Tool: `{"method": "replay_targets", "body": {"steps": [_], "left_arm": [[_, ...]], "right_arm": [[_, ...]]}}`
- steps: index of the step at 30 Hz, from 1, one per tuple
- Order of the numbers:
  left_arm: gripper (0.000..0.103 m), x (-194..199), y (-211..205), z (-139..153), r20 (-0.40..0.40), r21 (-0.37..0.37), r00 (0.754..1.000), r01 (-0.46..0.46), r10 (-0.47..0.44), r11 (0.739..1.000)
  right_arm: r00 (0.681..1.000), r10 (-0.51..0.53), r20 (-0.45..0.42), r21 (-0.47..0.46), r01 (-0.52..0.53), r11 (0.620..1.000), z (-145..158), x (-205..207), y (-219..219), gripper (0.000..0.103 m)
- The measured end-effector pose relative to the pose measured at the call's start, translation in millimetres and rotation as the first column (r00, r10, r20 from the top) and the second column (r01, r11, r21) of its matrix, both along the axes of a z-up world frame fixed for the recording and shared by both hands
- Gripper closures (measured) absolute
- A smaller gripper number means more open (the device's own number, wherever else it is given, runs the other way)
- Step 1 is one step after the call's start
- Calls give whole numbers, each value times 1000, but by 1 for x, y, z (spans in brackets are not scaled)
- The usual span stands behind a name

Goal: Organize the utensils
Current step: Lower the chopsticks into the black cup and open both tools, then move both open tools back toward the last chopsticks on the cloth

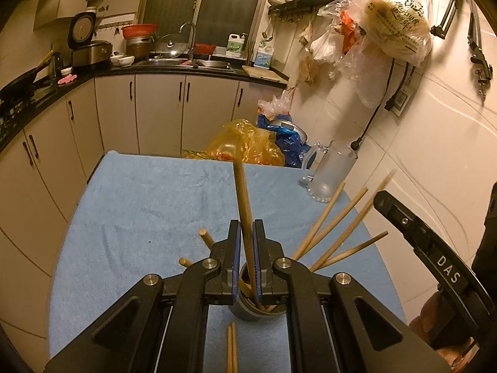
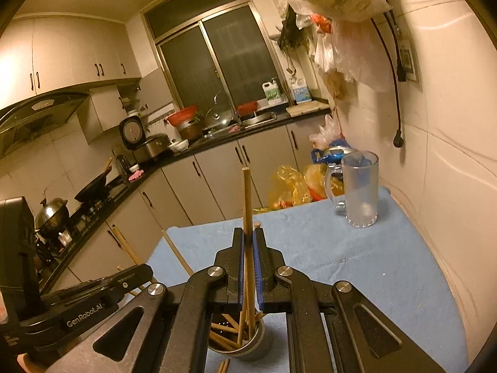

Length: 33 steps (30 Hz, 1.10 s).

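Both grippers, left (image 1: 245, 245) and right (image 2: 248, 248), each pinching a chopstick (image 1: 240, 192) over the cup (image 2: 253, 346); several in, two chopsticks (image 1: 232, 349) left on counter (image 1: 139, 202).

Below the left gripper (image 1: 245, 245) stands the holder (image 1: 245, 312) on the towel (image 1: 139, 205), with chopsticks inside that lean out to both sides. One chopstick (image 1: 241, 205) rises between its fingers. A pair of chopsticks (image 1: 232, 348) lies on the towel on the near side of the holder. Ahead and to the right the mug (image 1: 330, 171) stands near the far edge of the towel. The right gripper (image 2: 247, 250) is above the same holder (image 2: 245, 345), to the right of the left one
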State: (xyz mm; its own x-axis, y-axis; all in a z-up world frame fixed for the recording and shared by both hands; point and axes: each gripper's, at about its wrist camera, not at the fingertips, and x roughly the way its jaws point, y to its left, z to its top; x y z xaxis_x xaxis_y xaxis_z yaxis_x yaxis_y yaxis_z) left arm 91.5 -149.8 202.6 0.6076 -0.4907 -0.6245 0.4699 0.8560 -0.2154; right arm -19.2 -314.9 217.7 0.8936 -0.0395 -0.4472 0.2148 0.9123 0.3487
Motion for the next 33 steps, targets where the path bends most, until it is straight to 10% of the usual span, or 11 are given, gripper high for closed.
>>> {"method": "replay_targets", "body": {"steps": [5, 22, 33], "left_arm": [[77, -7, 3, 8, 28, -15, 1000, 0, 0, 1000], [72, -62, 41, 41, 137, -70, 990, -25, 35, 997], [69, -116, 92, -22, 79, -58, 996, -40, 44, 998]], "right_arm": [[1000, -9, 15, -3, 9, 1000, 3, -2, -1, 89], [994, -63, 88, 63, 58, 996, 14, -69, -6, 73], [997, 28, -78, 116, -18, 993, -76, -107, 22, 71]]}}
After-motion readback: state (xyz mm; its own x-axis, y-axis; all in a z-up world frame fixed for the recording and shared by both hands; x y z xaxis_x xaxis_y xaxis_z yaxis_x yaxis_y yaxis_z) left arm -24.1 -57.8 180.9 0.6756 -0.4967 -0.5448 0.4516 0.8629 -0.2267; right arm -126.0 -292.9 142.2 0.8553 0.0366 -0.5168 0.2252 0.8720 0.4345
